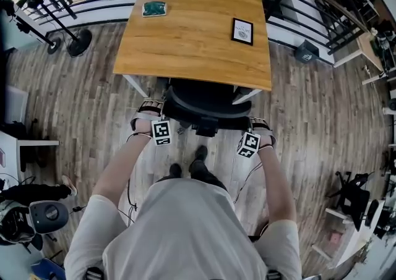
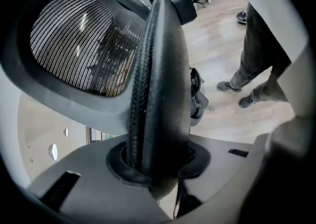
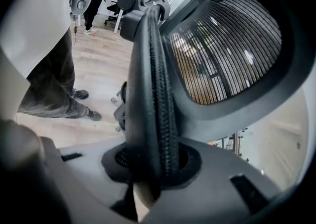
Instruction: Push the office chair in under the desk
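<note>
**Lower centre, head view.** Left gripper (image 1: 150,109) and right gripper (image 1: 260,127), 1 at each side of the office chair (image 1: 207,102). Each has its 2 jaws closed narrowly on the chair's padded edge (image 2: 163,69), black with a stitched seam. The chair is black-framed with a fine-striped mesh back (image 2: 84,45). It stands at centre frame, its front under the near edge of the wooden desk (image 1: 192,38) above.
</note>
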The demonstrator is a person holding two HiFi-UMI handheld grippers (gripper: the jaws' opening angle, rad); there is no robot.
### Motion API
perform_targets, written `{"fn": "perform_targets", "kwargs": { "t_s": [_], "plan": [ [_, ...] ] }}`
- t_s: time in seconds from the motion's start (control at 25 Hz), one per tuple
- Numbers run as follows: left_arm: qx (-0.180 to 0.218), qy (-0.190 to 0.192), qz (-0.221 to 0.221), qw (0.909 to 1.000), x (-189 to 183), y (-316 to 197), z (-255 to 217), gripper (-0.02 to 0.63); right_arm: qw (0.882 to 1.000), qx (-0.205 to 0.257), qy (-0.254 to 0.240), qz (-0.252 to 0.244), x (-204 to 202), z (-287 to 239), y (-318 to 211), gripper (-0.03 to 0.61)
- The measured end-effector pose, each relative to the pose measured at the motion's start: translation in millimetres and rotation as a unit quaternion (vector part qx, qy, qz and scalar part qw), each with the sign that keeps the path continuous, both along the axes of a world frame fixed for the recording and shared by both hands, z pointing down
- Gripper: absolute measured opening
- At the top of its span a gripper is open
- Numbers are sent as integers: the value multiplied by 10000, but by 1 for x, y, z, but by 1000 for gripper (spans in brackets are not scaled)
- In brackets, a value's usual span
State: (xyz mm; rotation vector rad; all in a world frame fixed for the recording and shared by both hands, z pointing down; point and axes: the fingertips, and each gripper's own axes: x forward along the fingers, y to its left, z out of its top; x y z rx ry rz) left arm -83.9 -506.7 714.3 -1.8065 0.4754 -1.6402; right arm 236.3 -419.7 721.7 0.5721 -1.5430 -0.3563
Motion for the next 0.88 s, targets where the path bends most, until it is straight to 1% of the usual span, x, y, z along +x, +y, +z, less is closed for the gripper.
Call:
{"fn": "perform_targets", "kwargs": {
  "t_s": [0.48,0.88],
  "plan": [
    [16,-12,-111,9999,46,-47,1,89,9999,39,16,-139,48,0,-57,75],
    [58,3,-141,9999,58,-71,1,91,9998,83,-40,-188,59,3,-80,75]
  ]
}}
